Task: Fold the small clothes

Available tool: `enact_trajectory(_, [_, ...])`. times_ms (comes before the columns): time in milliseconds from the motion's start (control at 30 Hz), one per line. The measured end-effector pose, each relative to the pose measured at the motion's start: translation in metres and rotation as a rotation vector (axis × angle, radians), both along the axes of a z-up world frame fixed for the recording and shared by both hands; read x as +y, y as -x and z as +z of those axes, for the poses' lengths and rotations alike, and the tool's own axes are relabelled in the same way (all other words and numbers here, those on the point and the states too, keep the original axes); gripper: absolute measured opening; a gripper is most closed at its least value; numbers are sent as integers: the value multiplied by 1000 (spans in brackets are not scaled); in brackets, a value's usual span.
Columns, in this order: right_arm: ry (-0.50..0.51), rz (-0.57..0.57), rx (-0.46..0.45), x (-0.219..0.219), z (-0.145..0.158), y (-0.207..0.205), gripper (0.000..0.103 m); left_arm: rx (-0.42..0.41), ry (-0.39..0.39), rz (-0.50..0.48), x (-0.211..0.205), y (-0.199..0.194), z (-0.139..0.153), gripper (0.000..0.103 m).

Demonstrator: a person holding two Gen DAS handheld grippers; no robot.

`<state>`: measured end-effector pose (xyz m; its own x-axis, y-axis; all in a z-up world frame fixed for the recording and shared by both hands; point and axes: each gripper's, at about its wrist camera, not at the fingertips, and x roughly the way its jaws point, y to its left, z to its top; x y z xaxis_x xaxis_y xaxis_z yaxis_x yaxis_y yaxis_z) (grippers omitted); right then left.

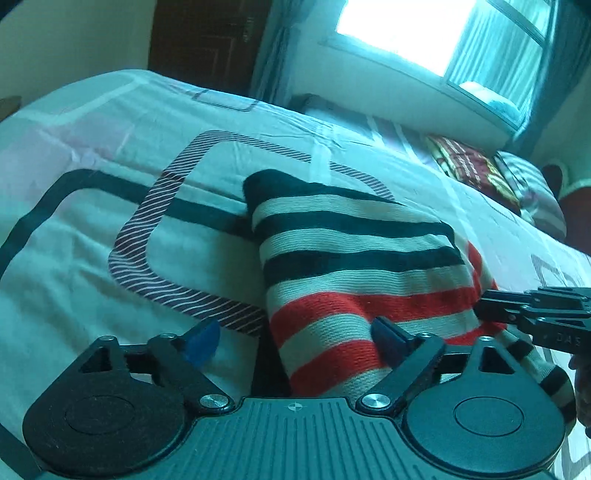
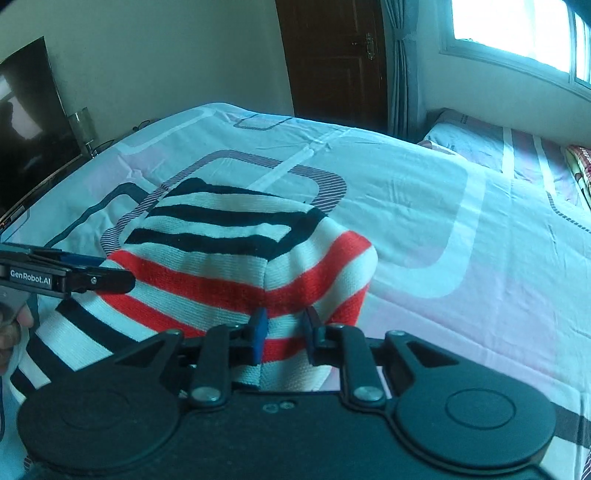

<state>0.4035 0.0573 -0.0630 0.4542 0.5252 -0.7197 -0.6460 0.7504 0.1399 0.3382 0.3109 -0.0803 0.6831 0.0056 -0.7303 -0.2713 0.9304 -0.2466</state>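
striped knit sweater (image 1: 354, 266) lies folded in a thick bundle on the bed, straight ahead of both grippers, with black and white bands at its far end and red and white bands at the near end. it rests on the bedsheet (image 1: 92, 258), a pale sheet printed with rounded rectangles in dark and hatched lines, which spreads out past the fingers on every side. a brown door (image 2: 332, 62) and a bright window (image 2: 517, 33) stand far beyond the fingertips, and a patterned pillow (image 1: 469, 170) lies well off past the sweater, toward the window.

left gripper (image 1: 291, 336) has its blue-padded fingers (image 1: 201, 341) spread wide; one pad sits over the bare sheet just beside the sweater's edge, the other rests on the red and white near end, and nothing is pinched between them. in the right wrist view the same gripper (image 2: 122, 278) reaches in from the side, its tip at the sweater's near corner, with part of the person's hand (image 2: 14, 328) behind it.

right gripper (image 2: 284, 332) has its fingers drawn close together with a narrow gap, and the sweater's near red and white edge runs between them; whether the pads actually press the knit cannot be told. from the left wrist view, its dark tip (image 1: 491, 308) touches the side of the sweater.
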Motion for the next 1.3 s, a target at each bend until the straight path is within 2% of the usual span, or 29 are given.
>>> enact_trajectory(67, [-7,-19,11,-6,9,5,22,-10,20,27,-2,9,7,90])
enact_trajectory(167, [-30,-4,-36,-27,22,31,30,-49,12,28,-13,34,17,90])
enact_trajectory(233, [-46,8,-18,-37,25,47,30,-47,6,19,-23,51,16,90])
enact_trajectory(400, [26,18,0,-42,3,67,31,-48,8,37,-36,73,1,90])
enact_trajectory(467, [6,-10,12,-45,-6,63,36,-44,13,57,-37,72,-4,94])
enact_trajectory(533, [-21,-47,40,-50,-9,59,42,-46,-50,51,-42,70,-4,98])
enact_trajectory(600, [-34,-69,69,-53,-6,58,41,-28,-35,69,-43,72,2,98])
enact_trajectory(700, [-73,-110,81,-65,15,74,46,-46,-113,72,-54,94,26,100])
enact_trajectory(767, [-85,-131,49,-76,31,95,75,-60,-150,83,-62,113,40,103])
enact_trajectory(867, [-79,-171,11,-90,54,129,86,-68,-123,70,-72,142,57,103])
enact_trajectory(900, [-81,-183,7,-94,61,140,87,-89,-121,63,-76,153,63,103])
enact_trajectory(1000, [-79,-206,-37,-105,82,178,102,-144,-110,19,-89,179,78,103])
enact_trajectory(1200, [-44,-279,-126,-116,107,241,102,-223,-94,-66,-117,220,105,103])
enact_trajectory(1300, [-53,-299,-137,-119,114,260,102,-242,-102,-94,-127,235,117,103])
